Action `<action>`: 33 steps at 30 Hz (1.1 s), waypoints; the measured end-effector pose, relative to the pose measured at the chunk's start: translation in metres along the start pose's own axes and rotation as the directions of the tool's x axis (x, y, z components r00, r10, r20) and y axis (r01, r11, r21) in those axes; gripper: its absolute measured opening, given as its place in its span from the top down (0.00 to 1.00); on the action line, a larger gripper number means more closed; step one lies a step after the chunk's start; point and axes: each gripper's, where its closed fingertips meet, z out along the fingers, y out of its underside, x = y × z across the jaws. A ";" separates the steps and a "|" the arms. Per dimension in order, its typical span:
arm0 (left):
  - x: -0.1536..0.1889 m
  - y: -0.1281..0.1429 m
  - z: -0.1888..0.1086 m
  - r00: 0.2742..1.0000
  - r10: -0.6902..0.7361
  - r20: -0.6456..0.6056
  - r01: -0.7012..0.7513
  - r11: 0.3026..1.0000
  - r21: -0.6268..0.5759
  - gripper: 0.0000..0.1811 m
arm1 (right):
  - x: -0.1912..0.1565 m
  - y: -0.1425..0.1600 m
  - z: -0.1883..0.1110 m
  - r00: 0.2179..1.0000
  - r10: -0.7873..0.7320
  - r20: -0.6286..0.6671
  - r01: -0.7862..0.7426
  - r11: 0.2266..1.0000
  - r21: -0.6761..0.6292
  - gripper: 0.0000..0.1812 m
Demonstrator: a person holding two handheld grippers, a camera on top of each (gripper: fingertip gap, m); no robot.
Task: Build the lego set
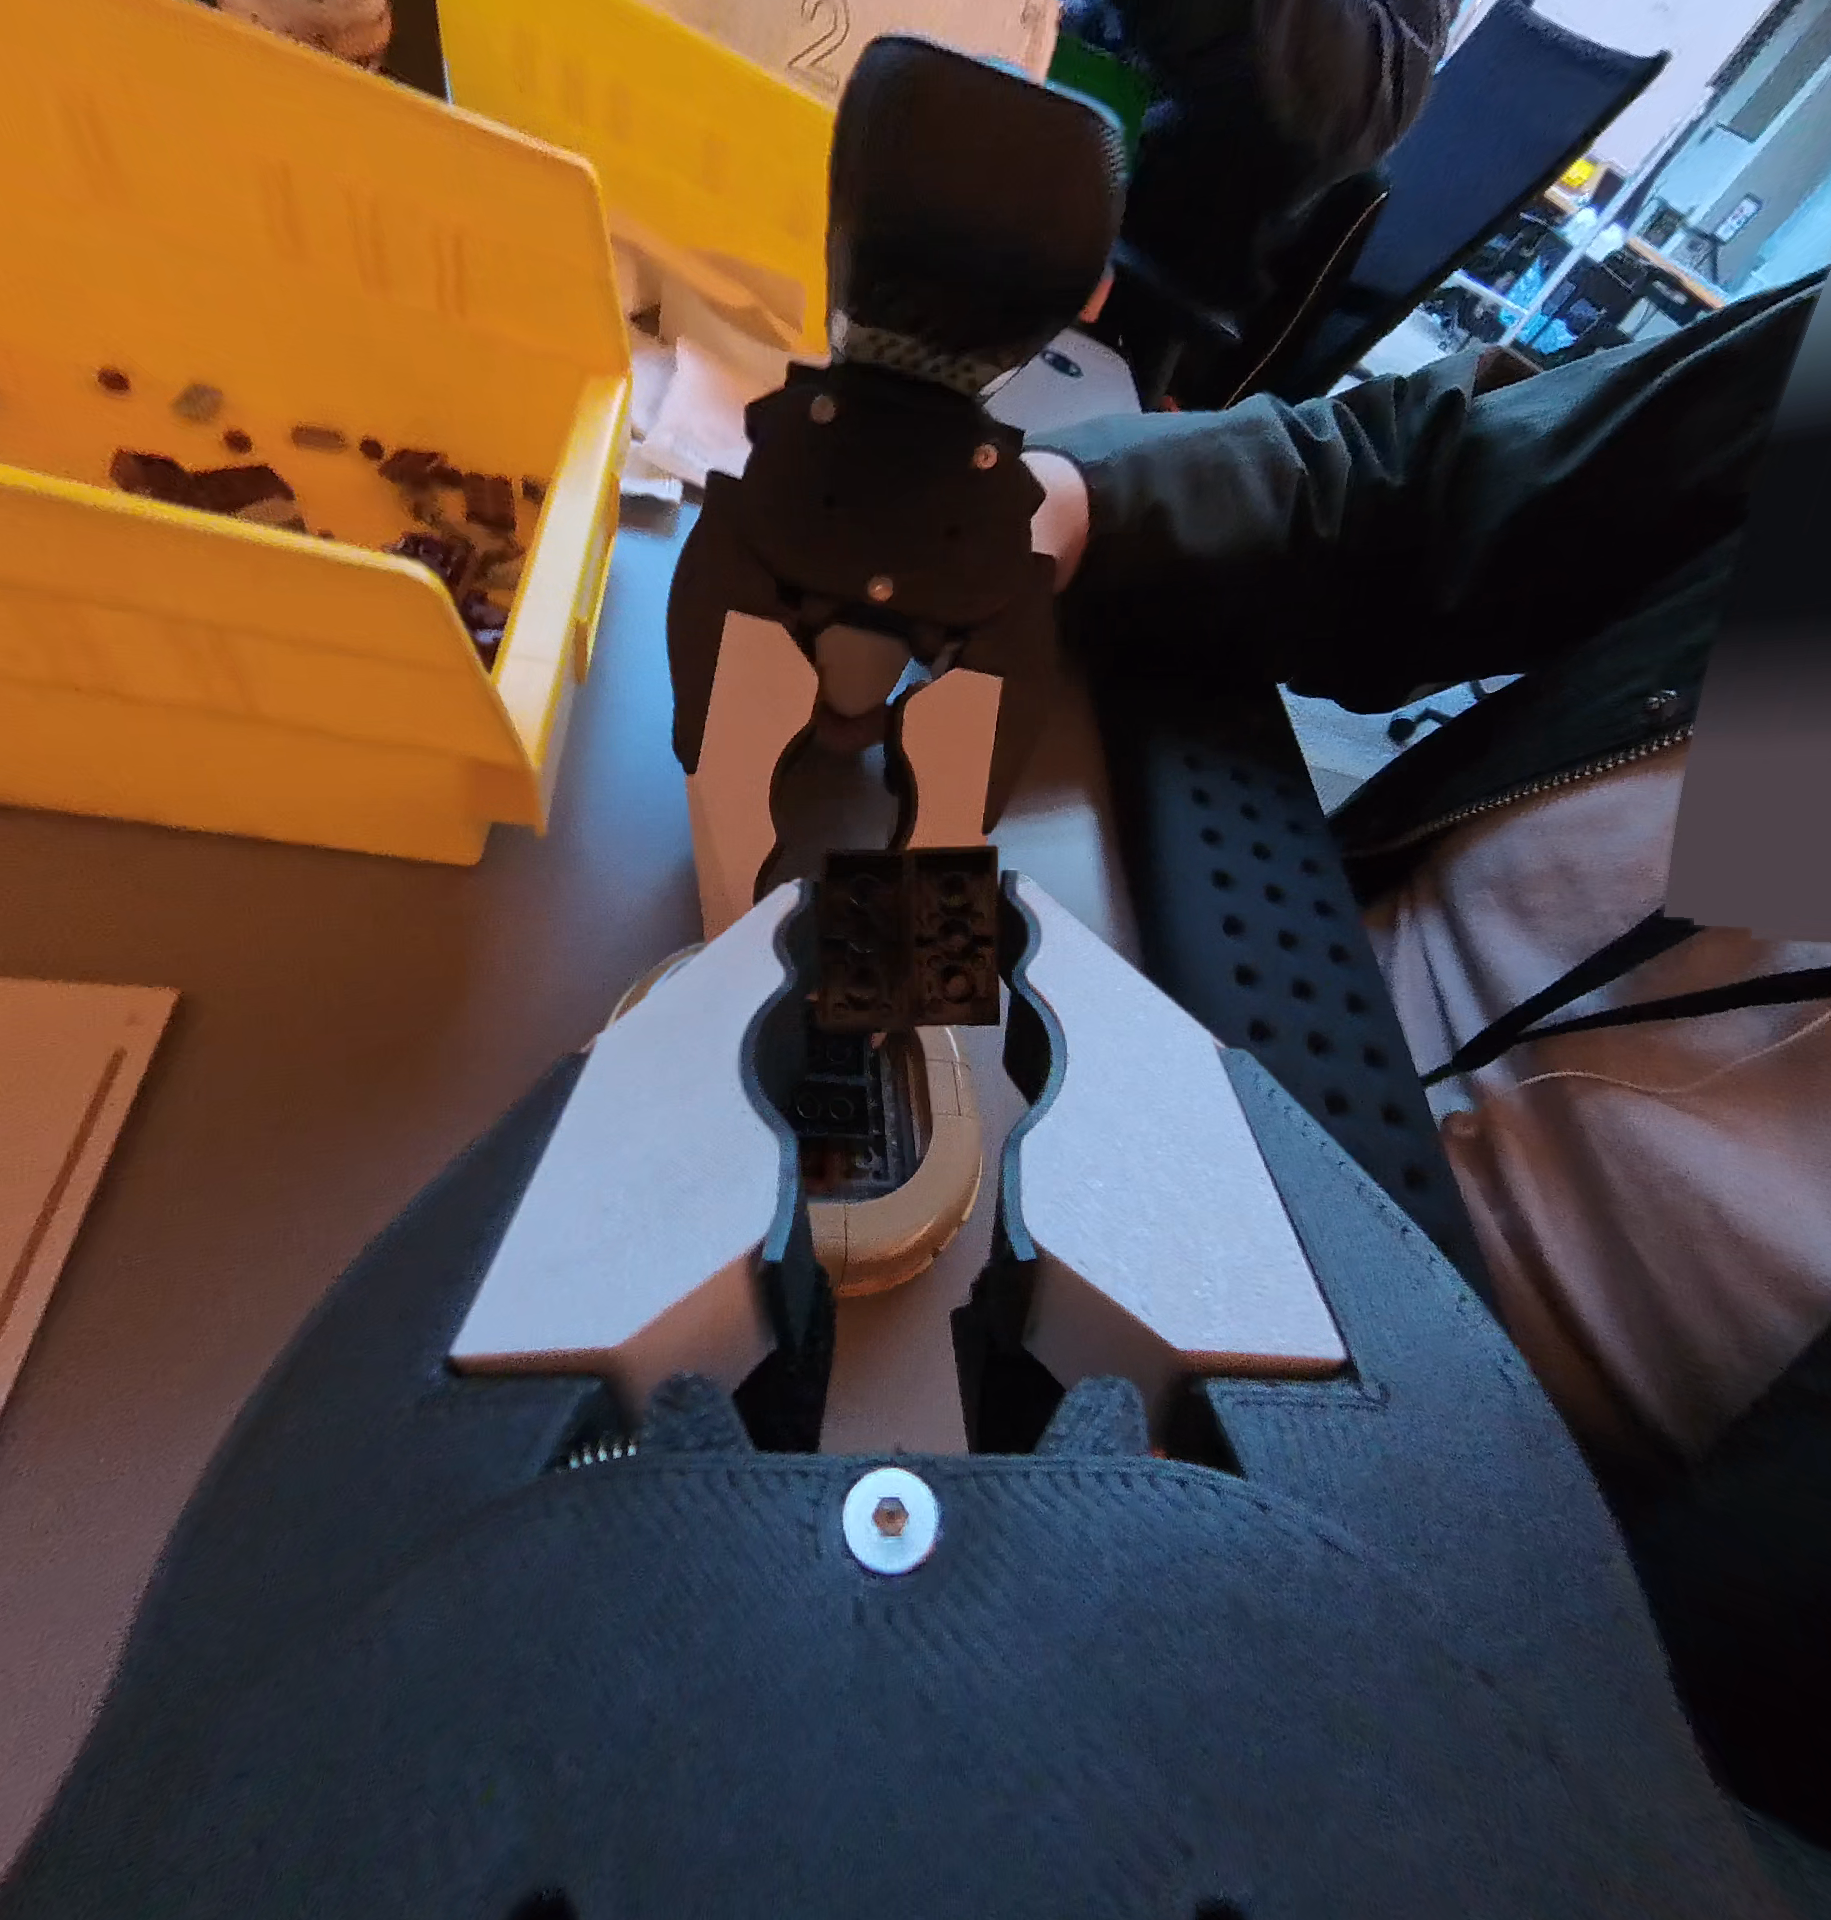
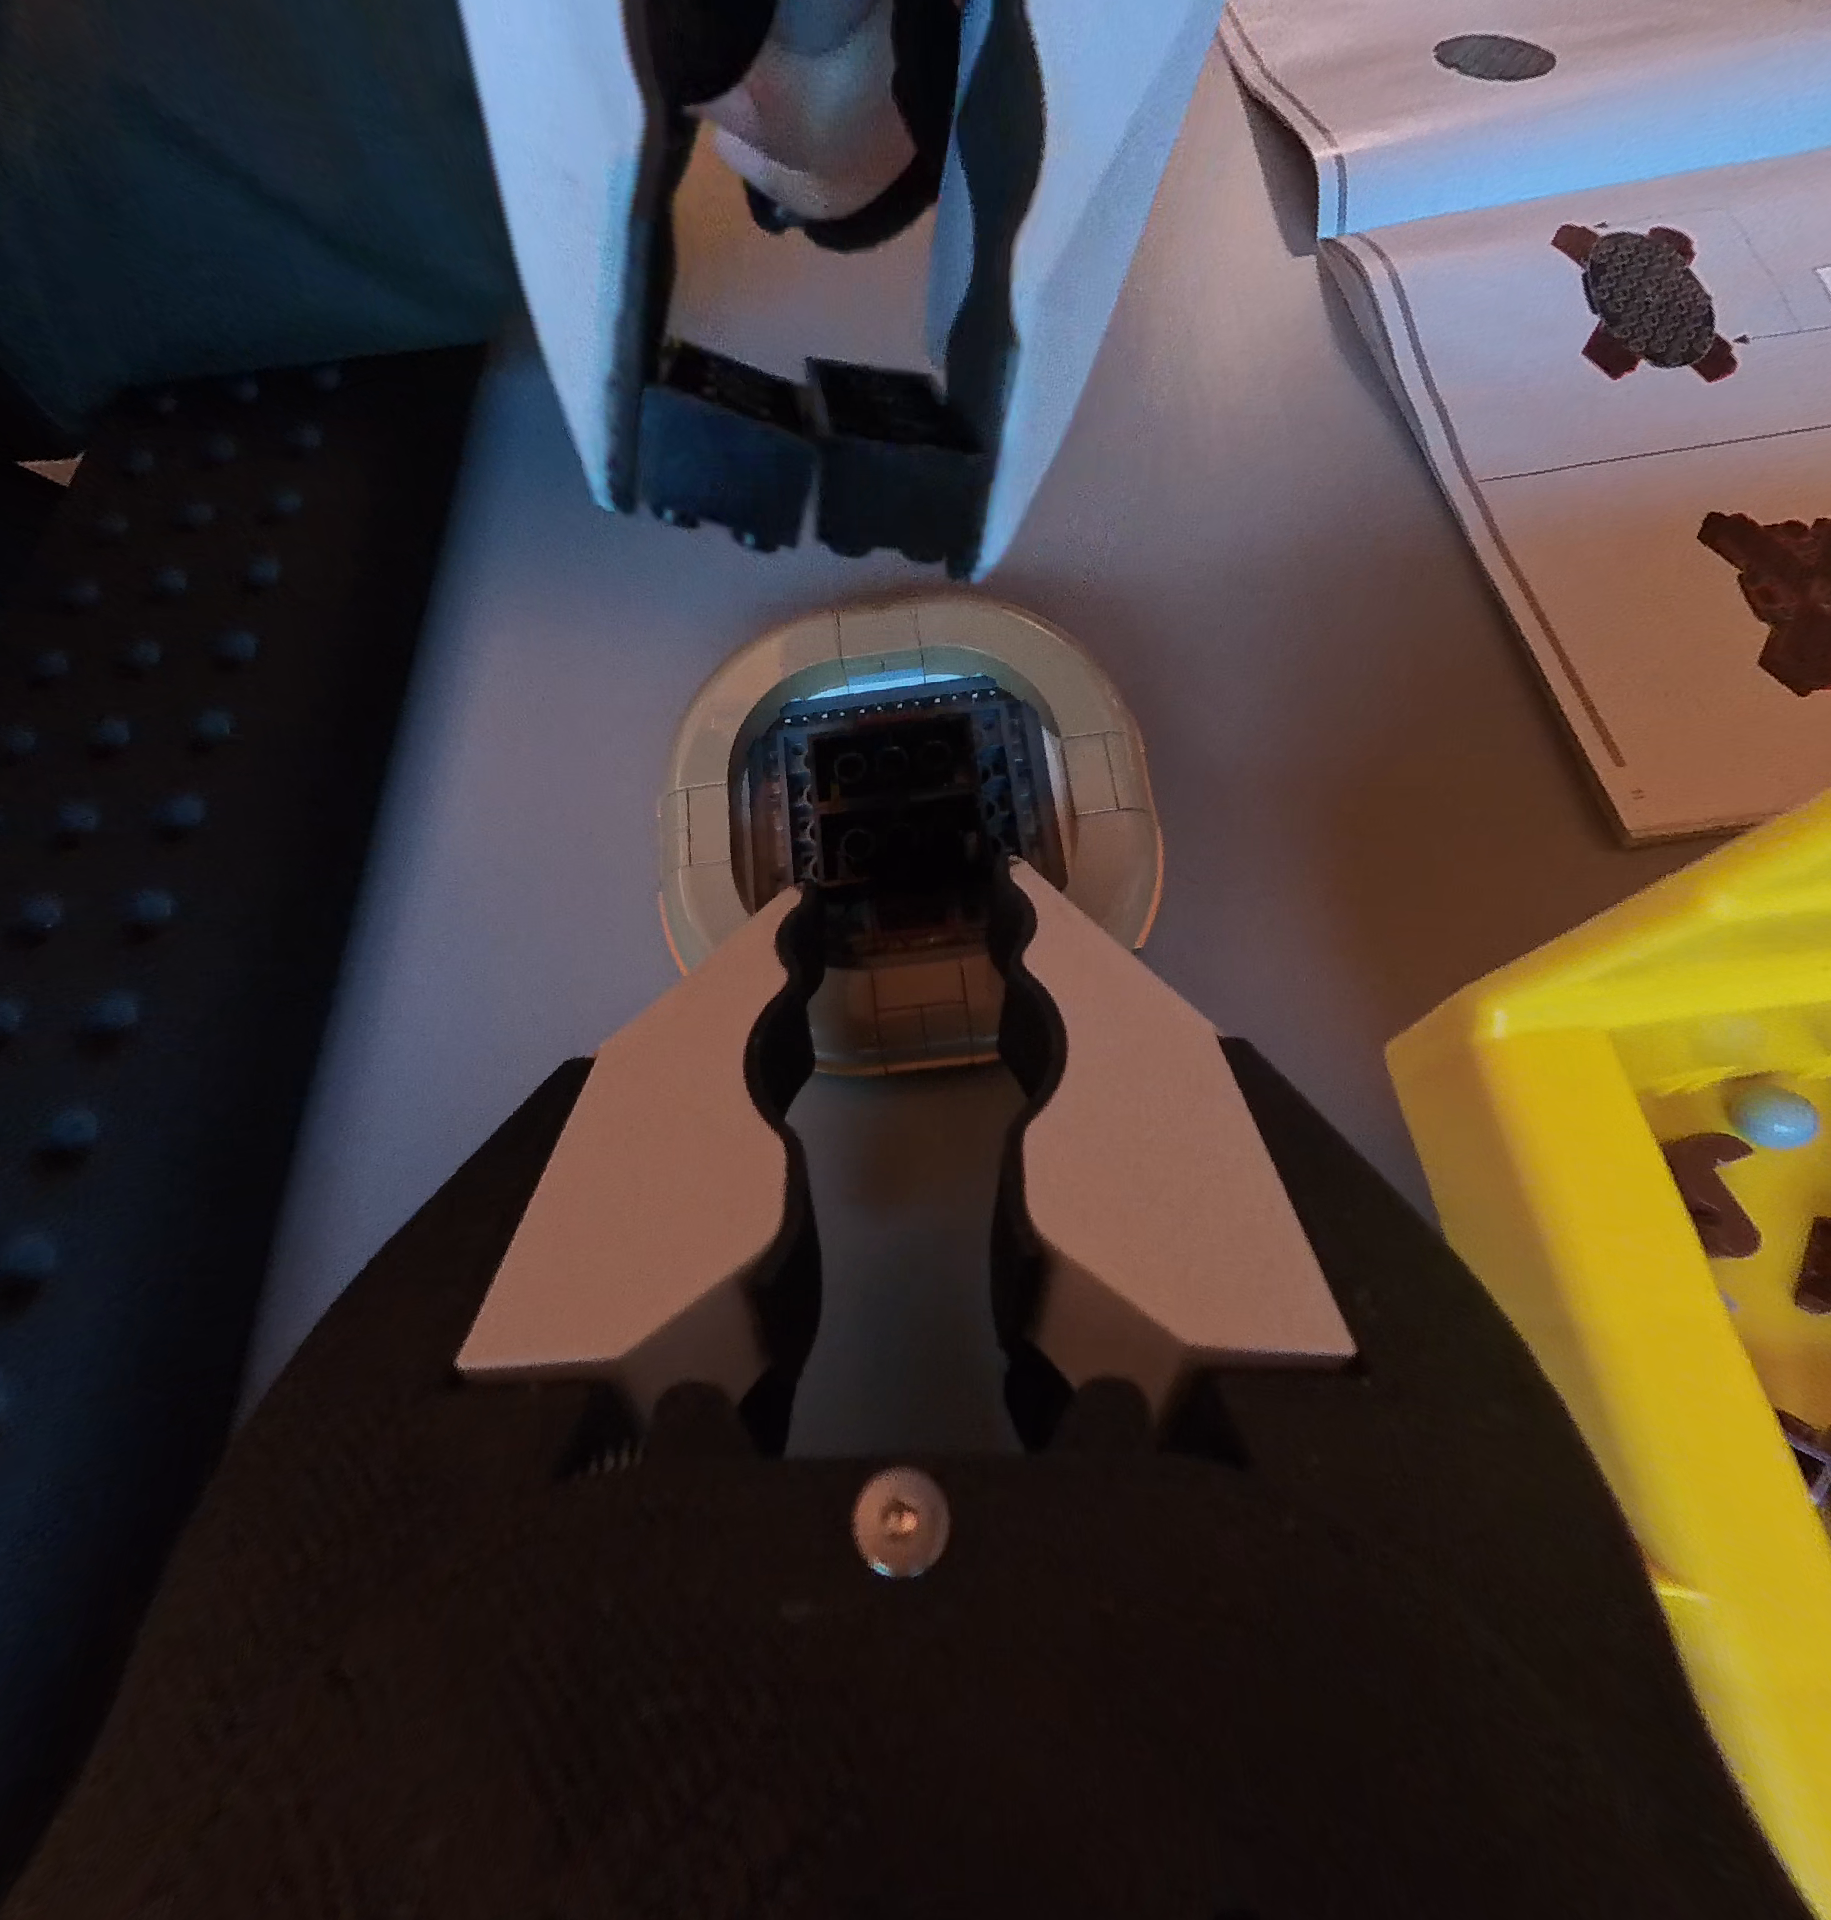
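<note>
A round tan lego build with a dark studded inside sits on the grey table; it also shows in the right wrist view. My left gripper is shut on two black bricks held side by side, a little above the build's far rim. In the right wrist view the left gripper comes in from the top with the black bricks. My right gripper is open and empty, its tips over the build's near rim. It faces me in the left wrist view.
A yellow bin with brown pieces stands at the left, and shows at the right in the right wrist view. An open instruction booklet lies beyond it. A black perforated surface and a person's dark sleeve border the table. Tip to tip, the grippers are about 8 cm apart.
</note>
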 end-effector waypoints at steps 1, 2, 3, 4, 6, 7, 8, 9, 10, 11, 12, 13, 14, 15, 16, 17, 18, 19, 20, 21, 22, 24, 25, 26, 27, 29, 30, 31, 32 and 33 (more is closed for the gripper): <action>0.001 -0.001 0.001 1.000 0.021 -0.002 -0.021 1.000 0.006 0.82 | 0.000 0.000 0.000 1.000 -0.002 0.002 0.002 1.000 0.011 0.82; 0.004 -0.001 0.002 0.999 0.044 -0.006 -0.044 0.999 0.007 0.82 | -0.001 -0.001 0.000 1.000 -0.006 0.008 0.006 1.000 0.022 0.82; 0.006 -0.002 0.002 0.998 0.070 -0.008 -0.069 0.997 0.014 0.82 | -0.003 -0.002 0.000 1.000 -0.006 0.024 0.005 1.000 0.029 0.80; 0.009 -0.005 0.003 0.996 0.092 -0.012 -0.092 0.995 0.027 0.82 | -0.005 -0.004 -0.002 0.999 0.006 0.045 -0.007 1.000 0.027 0.77; 0.013 -0.009 0.003 0.992 0.126 -0.009 -0.126 0.991 0.041 0.82 | -0.004 -0.020 -0.011 0.999 0.027 0.043 -0.030 0.997 0.074 0.65; 0.014 -0.008 0.003 0.991 0.135 -0.011 -0.134 0.990 0.039 0.82 | -0.005 -0.031 -0.020 1.000 -0.002 0.031 -0.002 0.992 0.126 0.66; 0.015 -0.006 0.004 0.991 0.130 -0.019 -0.129 0.991 0.032 0.82 | -0.004 -0.041 -0.029 0.998 -0.056 -0.012 0.057 0.983 0.173 0.67; 0.017 -0.005 0.006 0.993 0.113 -0.043 -0.112 0.993 0.025 0.82 | -0.005 -0.047 -0.037 0.988 -0.138 -0.071 0.150 0.970 0.193 0.69; 0.021 -0.004 0.007 0.992 0.090 -0.084 -0.088 0.996 0.027 0.82 | -0.008 -0.052 -0.044 0.963 -0.237 -0.128 0.259 0.945 0.199 0.71; 0.026 -0.004 0.008 0.990 0.056 -0.133 -0.051 0.998 0.035 0.82 | -0.013 -0.056 -0.049 0.925 -0.330 -0.188 0.363 0.912 0.188 0.73; 0.029 -0.004 0.010 0.984 0.015 -0.179 -0.009 0.999 0.034 0.82 | -0.017 -0.058 -0.052 0.879 -0.412 -0.242 0.455 0.875 0.163 0.75; 0.030 -0.003 0.011 0.977 -0.025 -0.211 0.031 0.999 0.024 0.82 | -0.022 -0.059 -0.053 0.829 -0.482 -0.282 0.531 0.837 0.132 0.78; 0.030 -0.001 0.013 0.971 -0.053 -0.232 0.058 0.998 0.012 0.82 | -0.025 -0.060 -0.053 0.782 -0.540 -0.313 0.591 0.802 0.093 0.80; 0.030 0.001 0.015 0.967 -0.071 -0.244 0.074 0.997 0.002 0.82 | -0.025 -0.059 -0.052 0.739 -0.582 -0.340 0.633 0.772 0.054 0.83; 0.029 0.004 0.017 0.966 -0.081 -0.245 0.082 0.997 -0.008 0.82 | -0.025 -0.059 -0.051 0.701 -0.612 -0.367 0.665 0.746 0.025 0.85; 0.029 0.005 0.018 0.964 -0.090 -0.251 0.089 0.996 -0.013 0.82 | -0.027 -0.059 -0.050 0.674 -0.638 -0.372 0.690 0.724 0.011 0.88; 0.029 0.004 0.019 0.961 -0.102 -0.256 0.102 0.995 -0.011 0.82 | -0.030 -0.056 -0.047 0.666 -0.657 -0.355 0.702 0.712 -0.002 0.91; 0.028 0.005 0.019 0.960 -0.111 -0.256 0.112 0.994 -0.013 0.82 | -0.029 -0.054 -0.046 0.668 -0.660 -0.344 0.698 0.715 -0.016 0.93; 0.028 0.005 0.019 0.957 -0.118 -0.266 0.120 0.993 -0.010 0.82 | -0.029 -0.053 -0.045 0.672 -0.657 -0.342 0.694 0.719 -0.019 0.94; 0.029 0.004 0.018 0.952 -0.128 -0.279 0.132 0.991 -0.006 0.82 | -0.029 -0.053 -0.046 0.684 -0.649 -0.333 0.686 0.727 -0.009 0.94; 0.030 0.003 0.018 0.946 -0.141 -0.292 0.146 0.989 -0.004 0.82 | -0.030 -0.054 -0.048 0.705 -0.633 -0.322 0.670 0.743 0.007 0.94; 0.029 0.003 0.014 0.938 -0.166 -0.305 0.171 0.985 -0.009 0.81 | -0.029 -0.055 -0.054 0.757 -0.583 -0.294 0.623 0.780 0.058 0.94; 0.027 0.002 0.012 0.937 -0.174 -0.303 0.182 0.983 -0.002 0.81 | -0.027 -0.056 -0.059 0.785 -0.551 -0.284 0.593 0.801 0.083 0.94; 0.025 0.002 0.009 0.935 -0.180 -0.305 0.191 0.981 0.007 0.82 | -0.025 -0.057 -0.064 0.814 -0.513 -0.273 0.558 0.822 0.116 0.94; 0.024 0.002 0.006 0.934 -0.185 -0.307 0.197 0.980 0.008 0.90 | -0.021 -0.056 -0.070 0.850 -0.463 -0.253 0.507 0.848 0.154 0.94; 0.015 0.006 0.005 0.942 -0.200 -0.270 0.208 0.978 0.003 0.91 | -0.005 -0.060 -0.087 0.940 -0.272 -0.206 0.323 0.905 0.277 0.94; 0.014 0.007 0.005 0.941 -0.206 -0.269 0.214 0.977 0.000 0.91 | 0.003 -0.067 -0.099 0.981 -0.131 -0.142 0.176 0.908 0.379 0.95; 0.016 0.007 0.005 0.938 -0.208 -0.278 0.216 0.976 -0.005 0.91 | 0.006 -0.076 -0.113 1.000 -0.007 -0.020 0.016 0.875 0.483 0.94; 0.017 0.008 0.006 0.938 -0.205 -0.279 0.211 0.977 -0.011 0.91 | 0.009 -0.086 -0.129 0.991 0.087 0.105 -0.132 0.810 0.571 0.95; 0.017 0.009 0.008 0.942 -0.196 -0.271 0.199 0.980 -0.018 0.91 | 0.014 -0.093 -0.144 0.966 0.155 0.206 -0.252 0.736 0.629 0.95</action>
